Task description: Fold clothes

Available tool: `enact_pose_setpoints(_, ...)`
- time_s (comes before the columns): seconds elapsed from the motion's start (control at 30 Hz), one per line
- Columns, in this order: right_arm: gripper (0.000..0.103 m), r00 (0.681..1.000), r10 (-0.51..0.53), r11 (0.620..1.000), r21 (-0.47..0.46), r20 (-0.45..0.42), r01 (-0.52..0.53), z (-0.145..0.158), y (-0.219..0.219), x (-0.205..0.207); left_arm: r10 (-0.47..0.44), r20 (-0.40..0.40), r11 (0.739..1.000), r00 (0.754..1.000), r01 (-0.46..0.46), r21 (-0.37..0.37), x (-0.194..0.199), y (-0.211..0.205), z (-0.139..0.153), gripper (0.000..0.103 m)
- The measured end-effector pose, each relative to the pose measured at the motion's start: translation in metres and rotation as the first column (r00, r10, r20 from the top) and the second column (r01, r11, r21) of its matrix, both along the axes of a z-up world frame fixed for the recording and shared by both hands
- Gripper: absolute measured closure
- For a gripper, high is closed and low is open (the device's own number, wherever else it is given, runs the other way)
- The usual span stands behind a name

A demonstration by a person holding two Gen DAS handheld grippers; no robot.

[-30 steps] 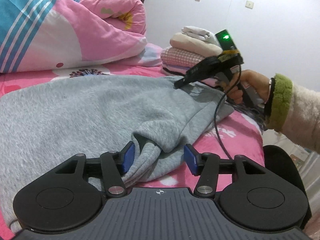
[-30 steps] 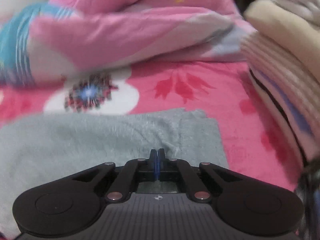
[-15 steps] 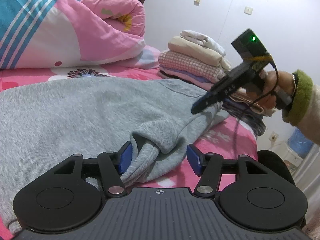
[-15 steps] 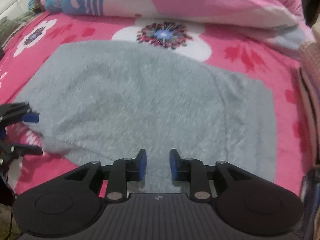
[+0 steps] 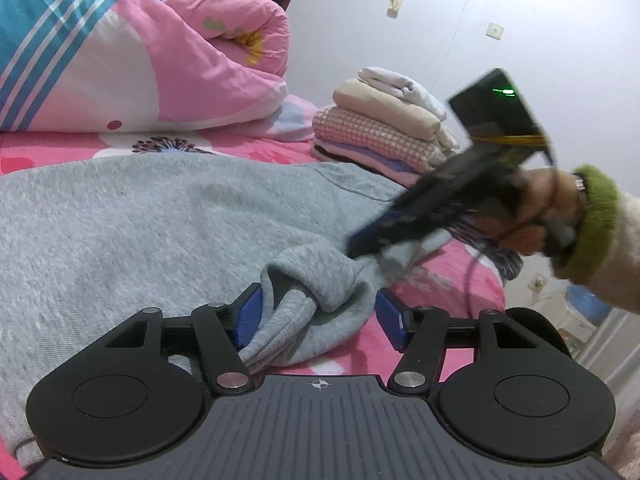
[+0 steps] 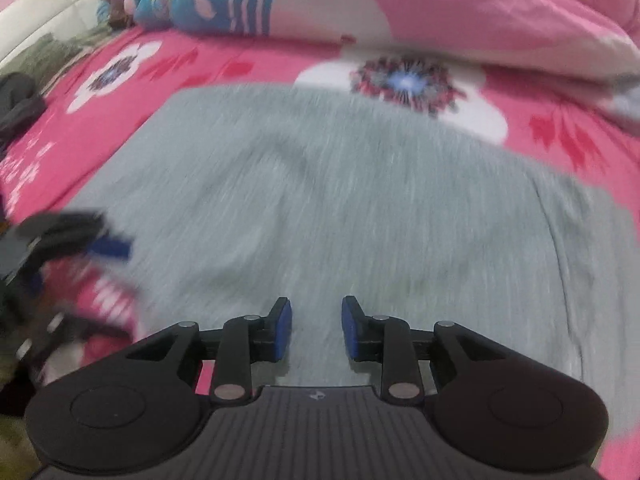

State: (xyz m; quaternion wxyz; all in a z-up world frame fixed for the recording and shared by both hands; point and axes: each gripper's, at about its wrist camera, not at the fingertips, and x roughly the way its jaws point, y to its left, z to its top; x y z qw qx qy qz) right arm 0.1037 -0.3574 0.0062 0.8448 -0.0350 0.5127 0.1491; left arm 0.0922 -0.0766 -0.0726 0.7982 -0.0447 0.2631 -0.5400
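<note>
Both grippers spread wide over the grey sweatshirt (image 6: 360,200) on the pink bedspread (image 6: 168,60).

Left gripper (image 5: 318,316) straddles a bunched cuff near the bed's edge, unclenched; right gripper (image 6: 316,328) hovers released above the cloth.

At the bottom centre of the frame the left claw (image 5: 319,318) stands with its blue pads apart, a bunched cuff of the grey sweatshirt (image 5: 168,216) lying between them and touching the left pad. The sweatshirt spreads across the pink floral bed (image 5: 452,276). At right the right claw (image 5: 362,246) (blurred) meets the fabric's edge, held by a hand (image 5: 540,208). A stack of folded clothes (image 5: 384,128) sits behind; a rolled quilt (image 5: 132,52) fills the upper left.
</note>
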Motion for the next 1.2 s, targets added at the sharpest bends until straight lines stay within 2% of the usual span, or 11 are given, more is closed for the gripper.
enact_pose_setpoints(0.1,0.073,1.000,-0.013,1.000,-0.002,0.022,0.013,0.014,0.004,-0.005,-0.001,-0.001,1.000,1.000,0.001,0.000,0.000,0.000,0.000,0.041)
enact_pose_setpoints(0.23,0.073,0.986,-0.079,0.995,0.078,0.148,0.068,0.017,0.018,0.019,0.004,0.005,1.000,1.000,-0.004,0.004,-0.002,-0.001,0.000,0.041)
enact_pose_setpoints(0.43,0.072,0.993,-0.025,0.992,0.129,0.119,0.010,0.013,0.028,0.012,0.015,0.007,1.000,1.000,-0.015,-0.015,-0.003,0.004,0.003,0.041)
enact_pose_setpoints(0.63,0.073,0.995,0.037,0.983,0.176,0.088,-0.052,0.014,0.032,-0.006,-0.041,0.028,0.999,0.999,0.042,-0.027,-0.014,0.018,0.014,0.041)
enact_pose_setpoints(0.77,0.074,0.984,-0.011,0.978,0.208,0.176,-0.026,0.021,0.042,0.031,-0.072,0.045,0.997,0.996,0.073,-0.004,-0.021,0.018,0.014,0.041)
enact_pose_setpoints(0.83,0.075,0.980,-0.008,0.971,0.234,0.200,-0.040,0.013,0.055,0.055,-0.082,0.055,0.997,0.995,0.081,0.016,-0.025,0.014,0.011,0.041)
enact_pose_setpoints(0.9,0.075,0.982,0.016,0.973,0.224,0.189,-0.059,-0.002,0.069,0.072,-0.092,0.064,0.995,0.994,0.090,0.029,-0.028,0.013,0.009,0.041)
enact_pose_setpoints(1.0,0.075,0.995,0.074,0.971,0.221,0.073,-0.088,-0.025,0.081,0.070,-0.113,0.066,0.993,0.991,0.111,0.031,-0.030,0.018,0.009,0.041)
enact_pose_setpoints(1.07,0.075,0.986,0.150,0.958,0.236,0.074,-0.163,-0.018,0.083,0.048,-0.125,0.069,0.992,0.990,0.123,0.036,-0.030,0.022,0.010,0.041)
enact_pose_setpoints(1.13,0.076,0.979,0.201,0.925,0.323,0.036,-0.202,-0.010,0.078,0.031,-0.133,0.079,0.991,0.988,0.130,0.039,-0.032,0.029,0.012,0.041)
enact_pose_setpoints(1.2,0.076,0.981,0.183,0.928,0.317,0.070,-0.196,0.000,0.075,0.025,-0.134,0.081,0.991,0.988,0.132,0.028,-0.032,0.035,0.014,0.041)
